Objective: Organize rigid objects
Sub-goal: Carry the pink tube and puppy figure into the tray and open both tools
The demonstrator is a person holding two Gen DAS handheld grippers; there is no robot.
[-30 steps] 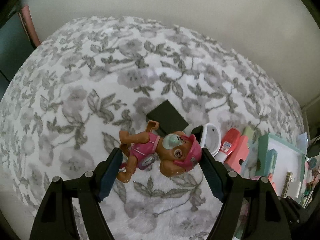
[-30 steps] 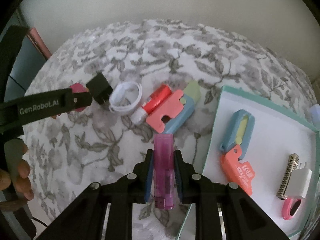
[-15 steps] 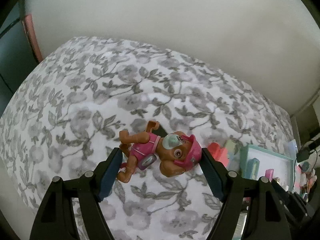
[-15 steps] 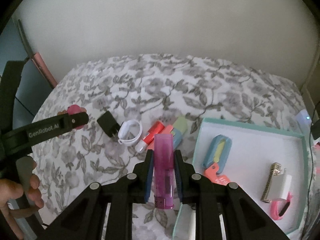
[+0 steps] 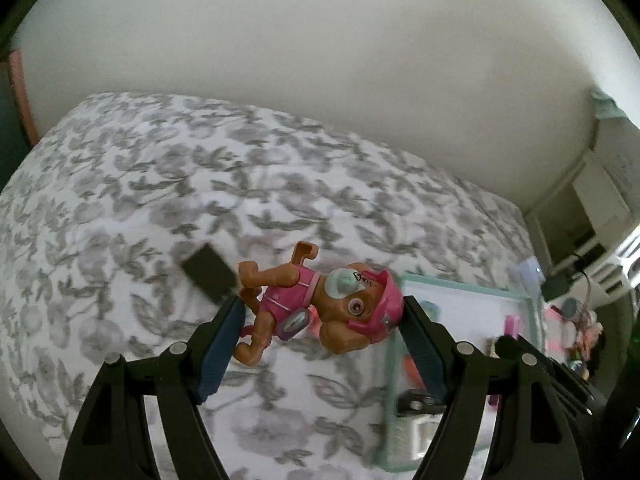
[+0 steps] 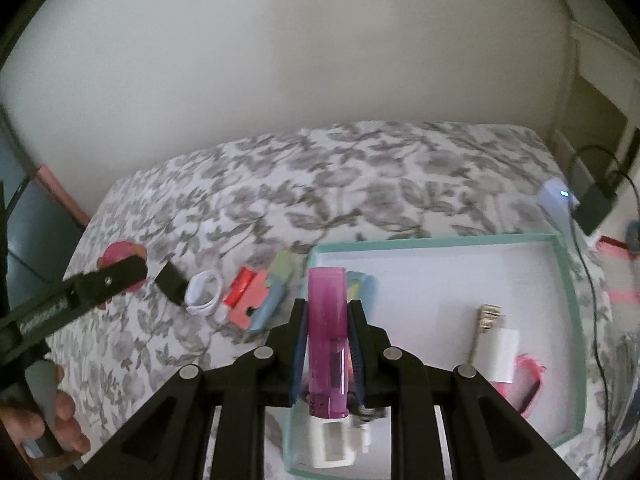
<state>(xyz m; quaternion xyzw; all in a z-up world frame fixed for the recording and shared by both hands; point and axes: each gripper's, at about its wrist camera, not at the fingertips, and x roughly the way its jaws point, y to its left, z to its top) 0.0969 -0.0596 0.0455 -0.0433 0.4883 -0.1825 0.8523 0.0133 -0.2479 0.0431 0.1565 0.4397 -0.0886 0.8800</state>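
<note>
My left gripper point(image 5: 320, 312) is shut on a brown toy dog in a pink suit and cap point(image 5: 320, 308), held above the floral bedspread point(image 5: 120, 208). In the right wrist view that gripper's finger point(image 6: 108, 282) shows at the left with the toy's pink cap point(image 6: 118, 252) behind it. My right gripper point(image 6: 326, 320) is shut on a translucent purple lighter point(image 6: 326, 320), held over the left edge of the teal-rimmed white tray point(image 6: 440, 240). The tray also shows in the left wrist view point(image 5: 460, 286), to the right of the toy.
On the bedspread left of the tray lie a black charger block point(image 6: 171, 281), a white coiled cable point(image 6: 205, 291), a red tube point(image 6: 238, 290) and a coral and blue clip point(image 6: 260, 302). The tray holds a white plug point(image 6: 502, 354), a pink band point(image 6: 528, 384) and other small items. A wall stands behind.
Both grippers have risen and shifted right, still holding their objects. The lighter now hangs over the tray's left edge; the toy is nearer the tray.
</note>
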